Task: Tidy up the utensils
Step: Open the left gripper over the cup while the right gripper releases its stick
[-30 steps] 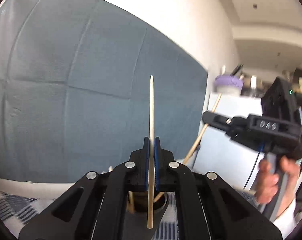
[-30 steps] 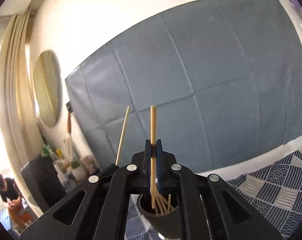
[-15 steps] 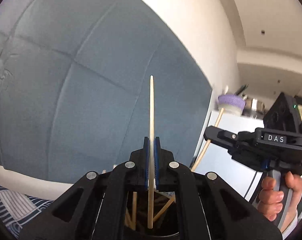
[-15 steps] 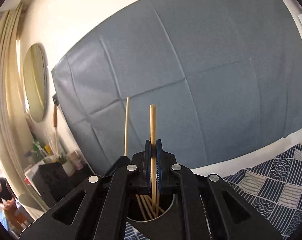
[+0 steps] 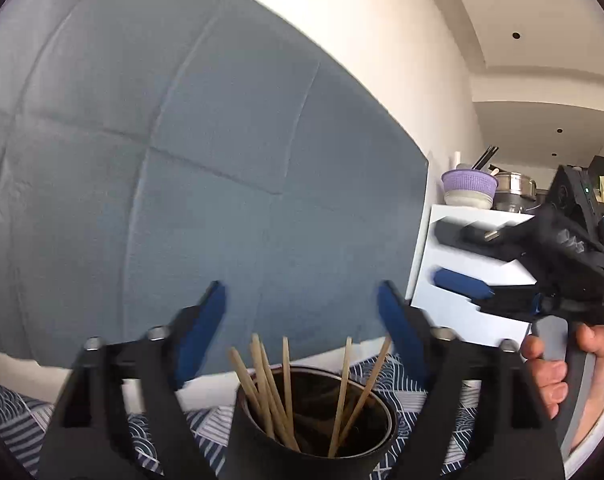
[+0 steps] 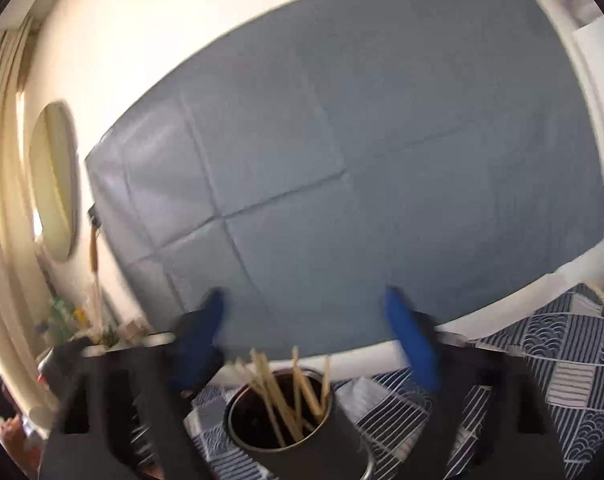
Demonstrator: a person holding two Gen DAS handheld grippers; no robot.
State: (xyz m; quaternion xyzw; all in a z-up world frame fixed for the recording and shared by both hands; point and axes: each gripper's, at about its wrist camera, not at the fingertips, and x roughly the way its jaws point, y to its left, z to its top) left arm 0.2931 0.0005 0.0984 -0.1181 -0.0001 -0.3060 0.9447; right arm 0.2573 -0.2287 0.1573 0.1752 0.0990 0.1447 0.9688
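A black cup (image 5: 302, 440) stands just below and ahead of my left gripper (image 5: 299, 304). Several wooden chopsticks (image 5: 269, 392) lean inside it. The left jaws are opening wide, with nothing between the blue pads (image 5: 205, 324). In the right wrist view the same cup (image 6: 297, 436) and its chopsticks (image 6: 279, 394) sit under my right gripper (image 6: 306, 308). Its jaws are opening too, and nothing is between them. The right gripper (image 5: 448, 256) also shows at the right of the left wrist view, blurred, with a hand (image 5: 558, 372) on its handle.
A blue patterned cloth (image 6: 550, 360) covers the table. A grey-blue sheet (image 5: 181, 184) hangs on the wall behind. At the right stands a white cabinet (image 5: 434, 280) with a purple basket (image 5: 468, 184) and pots. An oval mirror (image 6: 55, 184) hangs at the left.
Both grippers were shut on an upright chopstick each. Both have now opened, and the two chopsticks stand in the cup with the others. Both grippers sank slightly.
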